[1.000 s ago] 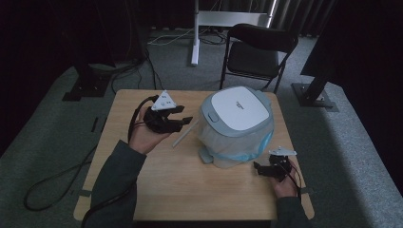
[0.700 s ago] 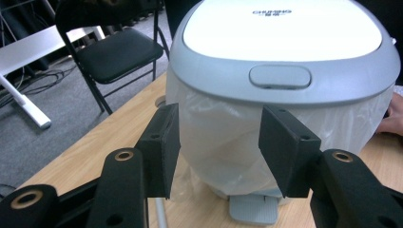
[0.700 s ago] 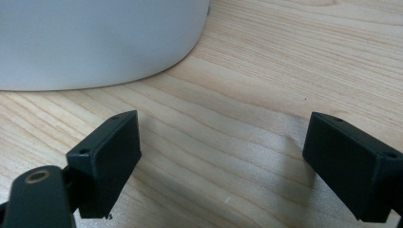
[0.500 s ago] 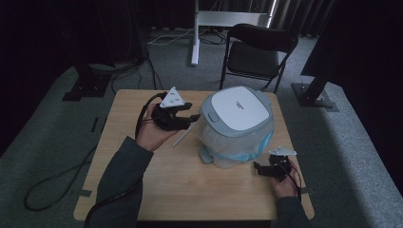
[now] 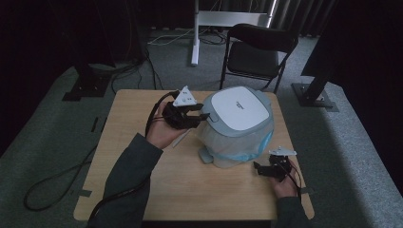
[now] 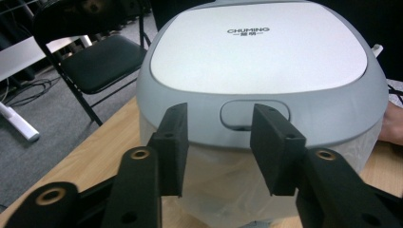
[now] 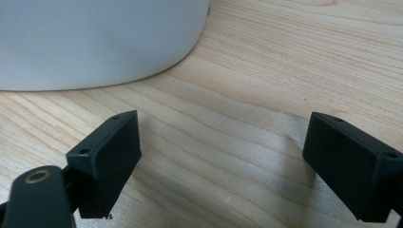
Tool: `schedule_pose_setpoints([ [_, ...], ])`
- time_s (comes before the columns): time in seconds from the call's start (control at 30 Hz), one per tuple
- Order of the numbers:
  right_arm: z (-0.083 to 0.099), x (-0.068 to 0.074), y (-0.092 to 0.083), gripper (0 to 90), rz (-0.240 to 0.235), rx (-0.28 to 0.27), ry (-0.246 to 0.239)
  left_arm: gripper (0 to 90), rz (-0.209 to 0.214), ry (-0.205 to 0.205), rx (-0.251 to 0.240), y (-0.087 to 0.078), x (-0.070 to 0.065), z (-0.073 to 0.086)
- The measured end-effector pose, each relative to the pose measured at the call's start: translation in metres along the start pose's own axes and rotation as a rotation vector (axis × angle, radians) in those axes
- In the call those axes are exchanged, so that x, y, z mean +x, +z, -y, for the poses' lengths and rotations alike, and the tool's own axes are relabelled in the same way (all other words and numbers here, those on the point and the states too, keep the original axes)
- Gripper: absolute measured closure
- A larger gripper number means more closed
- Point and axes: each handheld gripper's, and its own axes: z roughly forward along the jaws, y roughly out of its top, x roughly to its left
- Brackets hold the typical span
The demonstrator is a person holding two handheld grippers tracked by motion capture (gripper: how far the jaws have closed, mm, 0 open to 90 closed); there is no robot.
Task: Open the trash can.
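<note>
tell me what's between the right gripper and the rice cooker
Only bare wood of the table lies between the right gripper and the rice cooker, as the right gripper view shows.

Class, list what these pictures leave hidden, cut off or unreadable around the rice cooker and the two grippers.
- Inside of the rice cooker: high view, shut lid covers it.
- Small line under the CHUMING logo: left gripper view, too small to read.
- Cooker's top: right gripper view, cut off by the upper edge.
- White stick on the table: high view, partly under the left gripper.
- Right gripper: high view, too small to judge.
</note>
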Motion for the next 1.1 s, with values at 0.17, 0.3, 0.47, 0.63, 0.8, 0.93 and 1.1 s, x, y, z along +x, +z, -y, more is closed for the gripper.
schedule_pose_setpoints([
  [0.17, 0.0, 0.0, 0.0, 11.3, 0.0, 0.0, -0.001, 69.3, 0.008, 0.009, 0.0, 0.005, -0.003, -0.003],
  [0.3, 0.0, 0.0, 0.0, 11.3, 0.0, 0.0, 0.0, 80.2, 0.012, 0.011, -0.008, 0.008, -0.006, -0.004],
  [0.47, 0.0, 0.0, 0.0, 11.3, 0.0, 0.0, -0.001, 89.8, 0.021, 0.017, -0.004, 0.013, -0.009, -0.005],
  [0.63, 0.0, 0.0, 0.0, 11.3, 0.0, 0.0, -0.001, 90.0, 0.02, 0.02, 0.002, 0.014, -0.01, -0.006],
  [0.8, 0.0, 0.0, 0.0, 11.3, 0.0, 0.0, 0.0, 90.0, 0.023, 0.017, -0.004, 0.016, -0.011, -0.008],
  [0.93, 0.0, 0.0, 0.0, 11.3, 0.0, 0.0, 0.0, 90.0, 0.028, 0.023, 0.006, 0.017, -0.013, -0.009],
  [1.1, 0.0, 0.0, 0.0, 11.3, 0.0, 0.0, -0.001, 90.0, 0.032, 0.015, 0.011, 0.017, -0.013, -0.008],
])
